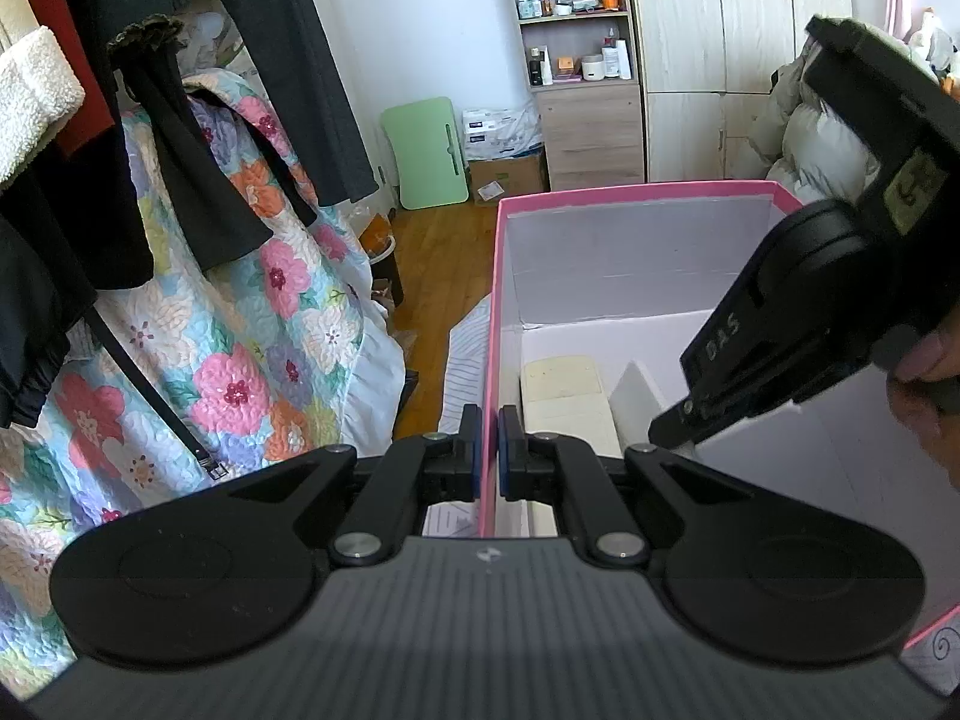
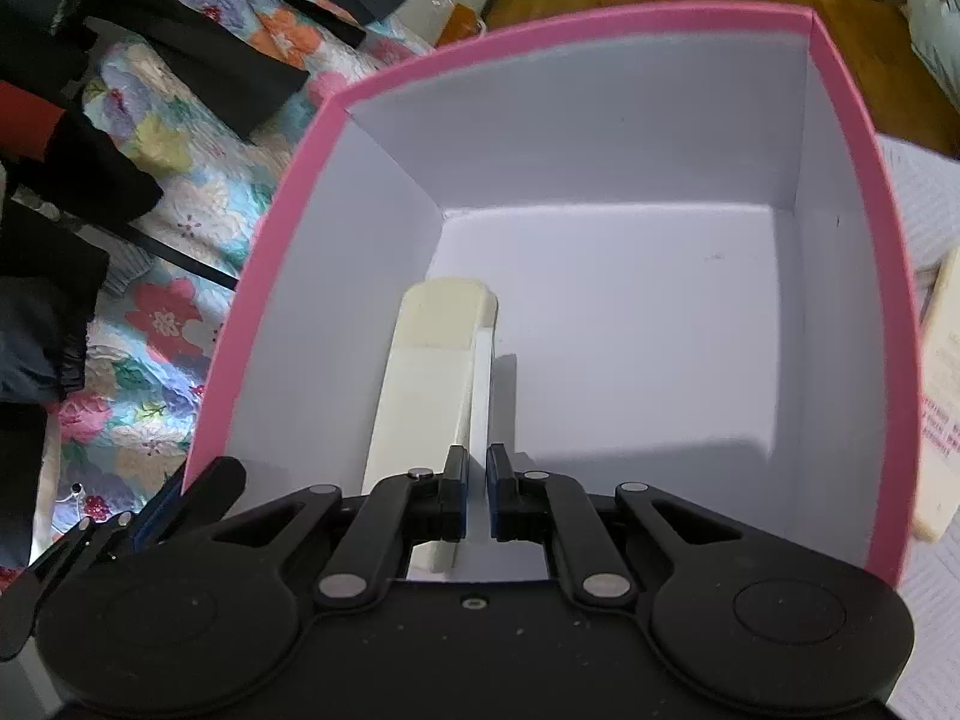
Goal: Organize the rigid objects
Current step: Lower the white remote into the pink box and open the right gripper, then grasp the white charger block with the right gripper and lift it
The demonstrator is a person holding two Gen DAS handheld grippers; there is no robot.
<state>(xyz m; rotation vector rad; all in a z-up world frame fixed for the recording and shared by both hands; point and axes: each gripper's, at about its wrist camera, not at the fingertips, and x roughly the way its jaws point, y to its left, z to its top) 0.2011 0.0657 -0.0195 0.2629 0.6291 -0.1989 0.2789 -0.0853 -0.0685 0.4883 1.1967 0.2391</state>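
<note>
The left gripper (image 1: 489, 450) pinches the pink box (image 1: 636, 192) by its left wall. The right gripper (image 2: 477, 492) hangs inside – jaws narrow, holding nothing – above a cream block (image 2: 435, 372) lying along that wall; a floral quilt (image 1: 240, 330) crowds the left

Your left gripper (image 1: 489, 450) and right gripper (image 2: 477, 489) are matte black, with blue pads, silver pivot screws and round side discs. At 3 o'clock, bare fingers (image 1: 918, 360) show, skin-toned.
</note>
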